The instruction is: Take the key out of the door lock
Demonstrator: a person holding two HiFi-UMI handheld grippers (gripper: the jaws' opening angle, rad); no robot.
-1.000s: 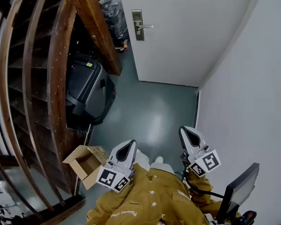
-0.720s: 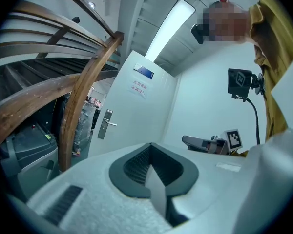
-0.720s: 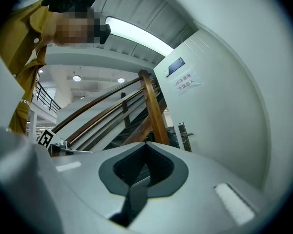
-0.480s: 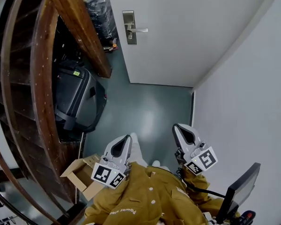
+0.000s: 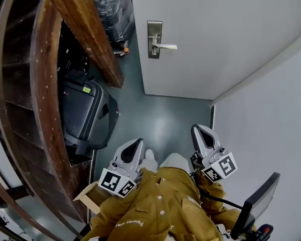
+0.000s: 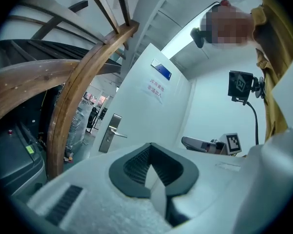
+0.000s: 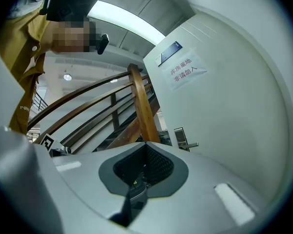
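While both tools are closed on nothing, left gripper (image 5: pixel 135 147) and right gripper (image 5: pixel 201 135) side by side well short of the door (image 5: pixel 215 29), the step in hand looks like the approach. Go up square to the door, then bring one gripper level with the lock plate (image 5: pixel 154 39) by the handle (image 5: pixel 166 46), where the key should sit but is too small to make out. Left of the door stand a wooden staircase (image 5: pixel 85 29), a black case (image 5: pixel 85 114) and a cardboard box (image 5: pixel 93 197); the stair beam crowds the lock side, so the right gripper likely has the cleaner reach.
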